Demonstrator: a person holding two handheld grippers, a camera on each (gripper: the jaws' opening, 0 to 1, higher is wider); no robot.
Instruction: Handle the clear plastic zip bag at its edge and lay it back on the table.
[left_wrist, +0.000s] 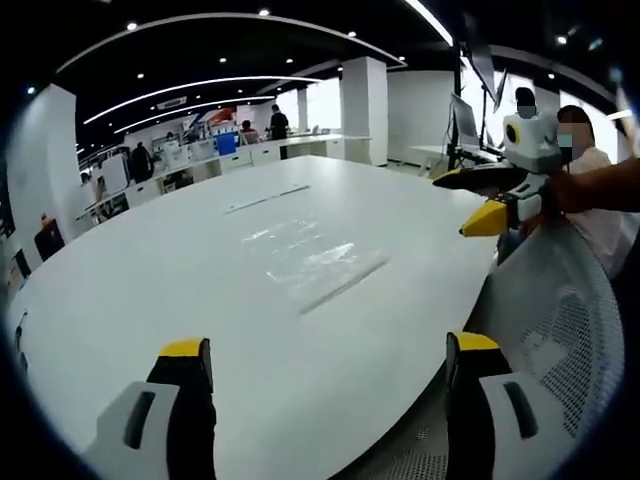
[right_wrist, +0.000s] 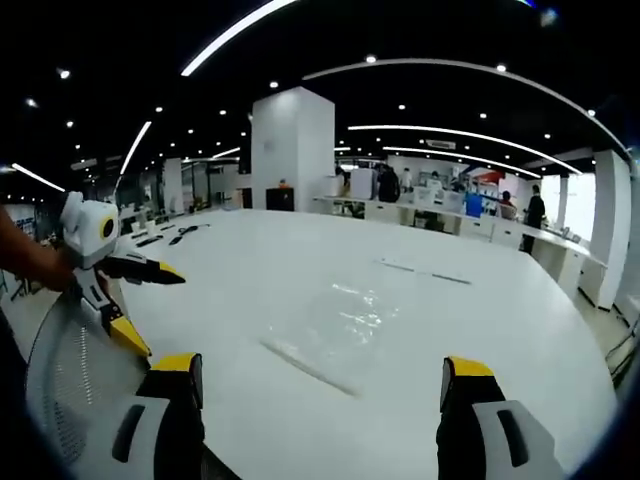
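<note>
Clear zip bag (left_wrist: 315, 262) flat mid-frame on white table (left_wrist: 150, 300), both left gripper (left_wrist: 325, 365) and right gripper (right_wrist: 318, 385) wide open and empty; risk of sliding thin film instead of pinching its edge.

A clear plastic zip bag (left_wrist: 310, 258) is lying flat on a white table (left_wrist: 200, 280), its thin, glossy film wrinkling and catching the ceiling lights; in the right gripper view the bag (right_wrist: 335, 330) is showing the same crinkled sheen. The tabletop (right_wrist: 480, 320) is looking smooth and satin, softly reflecting the lamps. The left gripper (left_wrist: 330, 365) and right gripper (right_wrist: 320, 385) are showing matt grey plastic bodies with yellow tips. A chair back (left_wrist: 560, 310) of white perforated mesh is appearing finely textured beside the table.
</note>
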